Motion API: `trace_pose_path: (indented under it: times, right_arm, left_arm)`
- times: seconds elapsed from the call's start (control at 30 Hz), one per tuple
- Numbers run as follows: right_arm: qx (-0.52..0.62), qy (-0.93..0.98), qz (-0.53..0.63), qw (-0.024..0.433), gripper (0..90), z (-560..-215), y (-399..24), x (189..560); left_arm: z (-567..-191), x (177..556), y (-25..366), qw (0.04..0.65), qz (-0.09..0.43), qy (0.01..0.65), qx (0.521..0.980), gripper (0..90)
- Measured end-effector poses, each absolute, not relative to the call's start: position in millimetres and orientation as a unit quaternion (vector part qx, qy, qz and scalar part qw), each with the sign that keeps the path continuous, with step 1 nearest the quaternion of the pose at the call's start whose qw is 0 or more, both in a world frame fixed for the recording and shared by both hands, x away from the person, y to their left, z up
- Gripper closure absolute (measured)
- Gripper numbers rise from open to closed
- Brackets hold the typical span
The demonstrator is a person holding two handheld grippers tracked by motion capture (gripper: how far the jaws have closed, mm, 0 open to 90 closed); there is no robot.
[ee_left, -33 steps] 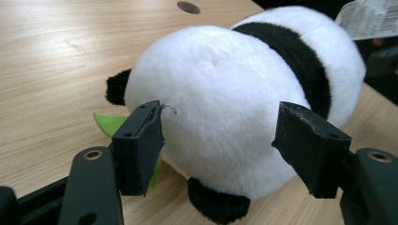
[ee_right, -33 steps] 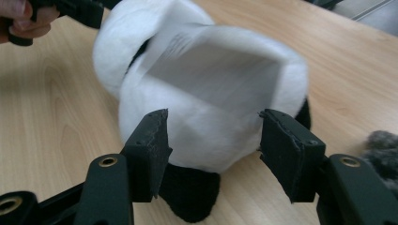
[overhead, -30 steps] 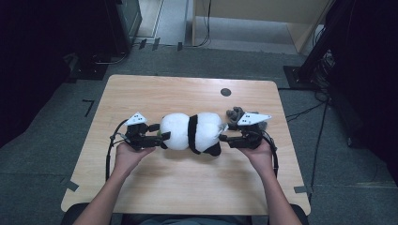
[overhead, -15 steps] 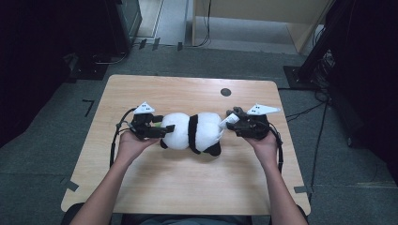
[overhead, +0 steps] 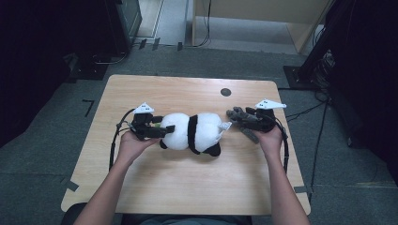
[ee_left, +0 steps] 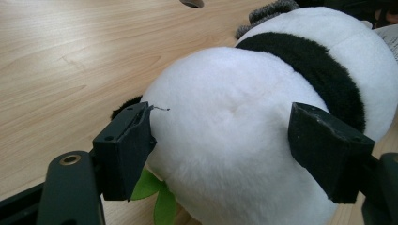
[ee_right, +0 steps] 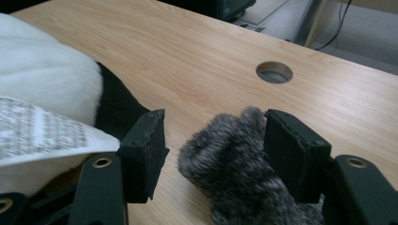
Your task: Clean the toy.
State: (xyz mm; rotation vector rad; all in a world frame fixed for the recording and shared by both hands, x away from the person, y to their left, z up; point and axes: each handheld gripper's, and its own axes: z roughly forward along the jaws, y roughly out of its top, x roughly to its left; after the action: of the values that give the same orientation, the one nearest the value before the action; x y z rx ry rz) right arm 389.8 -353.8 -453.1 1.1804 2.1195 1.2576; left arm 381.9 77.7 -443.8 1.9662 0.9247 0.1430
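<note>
**Now loosening: panda between the left jaws, grey fur in the right**

Now the left gripper [overhead: 162, 130] has its jaws spread wide around the rounded white end of the panda plush [overhead: 195, 132]; they have just been opening, and the pads stand beside the fur rather than pinching it, which reads as a release. The plush lies on its side on the bench [overhead: 141, 187], white with a black band and a printed label. The right gripper [ee_right: 213, 145] holds its jaws wide too, a grey furry toy [ee_right: 234, 173] sitting between them, touching the right-hand pad.
</note>
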Motion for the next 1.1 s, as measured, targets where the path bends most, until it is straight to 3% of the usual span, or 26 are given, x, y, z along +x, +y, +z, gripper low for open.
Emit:
trace_pose_path:
  times: [0.2,0.43,0.63,1.1]
  right_arm:
    - [0.433,0.764,0.43,0.211,38.8,-465,-366,394]
    - [0.449,0.769,0.412,0.194,39.5,-484,-376,400]
    - [0.465,0.772,0.389,0.192,46.8,-500,-377,406]
    - [0.474,0.778,0.376,0.172,50.6,-515,-373,408]
  left_arm:
    - [-447,380,80,0.467,0.065,0.365,0.803,20.9]
    - [-441,373,79,0.481,0.069,0.363,0.795,29.5]
    - [-446,372,76,0.483,0.075,0.365,0.793,25.8]
    - [-460,381,75,0.463,0.07,0.384,0.796,7.1]
